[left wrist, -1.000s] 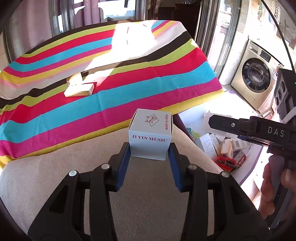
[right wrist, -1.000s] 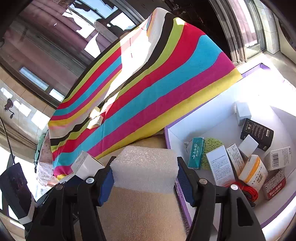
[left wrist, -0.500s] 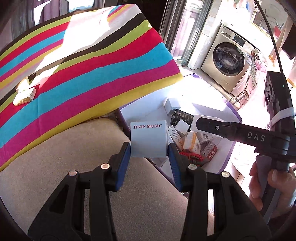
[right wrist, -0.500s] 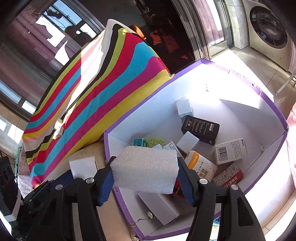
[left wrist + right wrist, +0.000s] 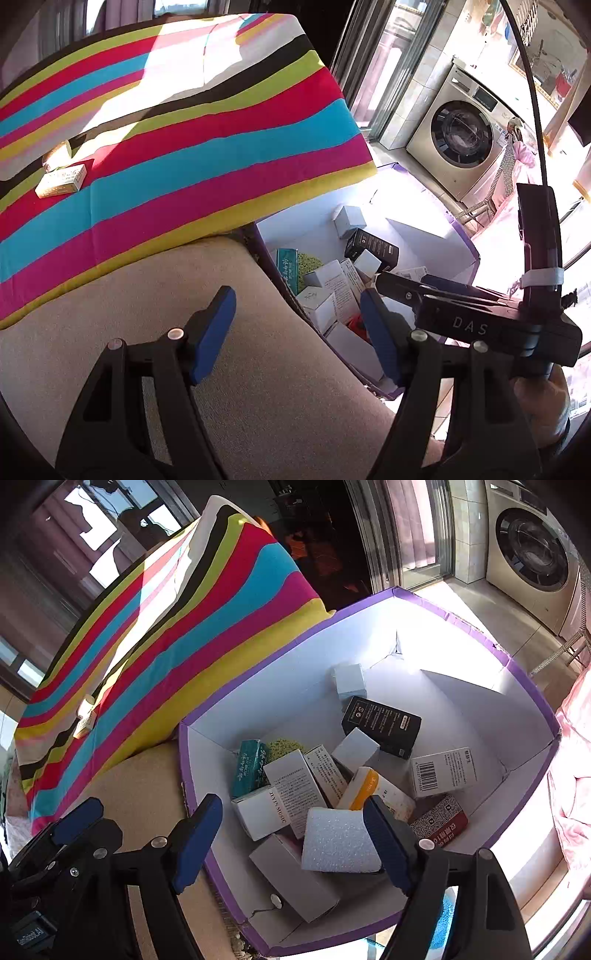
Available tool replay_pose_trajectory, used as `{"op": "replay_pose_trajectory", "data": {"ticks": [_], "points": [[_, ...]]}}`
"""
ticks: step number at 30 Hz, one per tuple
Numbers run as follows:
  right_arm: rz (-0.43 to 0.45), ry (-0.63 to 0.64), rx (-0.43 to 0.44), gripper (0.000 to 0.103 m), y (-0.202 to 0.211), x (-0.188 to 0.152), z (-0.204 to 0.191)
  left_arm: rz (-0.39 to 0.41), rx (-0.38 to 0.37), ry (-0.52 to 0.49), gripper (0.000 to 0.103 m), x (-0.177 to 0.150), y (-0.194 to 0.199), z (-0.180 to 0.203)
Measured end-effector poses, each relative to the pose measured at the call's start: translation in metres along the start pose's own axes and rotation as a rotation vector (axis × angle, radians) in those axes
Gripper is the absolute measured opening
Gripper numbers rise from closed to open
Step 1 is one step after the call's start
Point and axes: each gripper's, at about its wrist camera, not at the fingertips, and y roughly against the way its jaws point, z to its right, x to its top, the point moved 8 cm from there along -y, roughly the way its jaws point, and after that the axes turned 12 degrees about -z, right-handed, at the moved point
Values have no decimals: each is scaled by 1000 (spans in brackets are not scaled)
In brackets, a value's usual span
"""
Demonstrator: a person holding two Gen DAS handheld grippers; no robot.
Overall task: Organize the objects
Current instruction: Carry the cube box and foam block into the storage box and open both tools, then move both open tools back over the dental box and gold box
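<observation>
both grippers are over the purple-edged box (image 5: 532,686), and both have just been opening. left gripper (image 5: 295,325) stands wide with nothing between the pads; the jiyin music carton (image 5: 258,812) lies in the box among the others. right gripper (image 5: 291,834) is also spread; the white foam block (image 5: 340,842) sits between its jaws, close to the right pad, whether touching i cannot tell, and it looks released, resting on the pile on top of a grey carton (image 5: 291,875).

handling guess: the foam is very light, soft and squashy, with a rough surface so it won't slip. take it across its short sides with an easy squeeze. the cartons look light, thin-walled and smooth, so they'd dent if pinched hard. hold them on two opposite flat faces.

one small cream box (image 5: 61,181) is left on the striped cloth (image 5: 221,155), well apart from the bin, beside something small i can't make out. likely the next pick.
</observation>
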Motion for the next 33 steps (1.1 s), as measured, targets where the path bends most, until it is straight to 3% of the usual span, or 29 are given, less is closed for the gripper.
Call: {"op": "replay_pose_trajectory", "data": {"ticks": [7,13,20,33], "points": [[32,102,-51,80,2,-1,-48,16,74,48,73,0,22,-48],[21,179,-53,80,-5,-5,-87,35,95,101,73,-11,38,-94],[18,234,-52,80,-9,-8,-118,45,84,185,73,-25,53,-142],[15,295,-35,82,-18,-1,-168,36,45,270,75,-35,56,-189]]}}
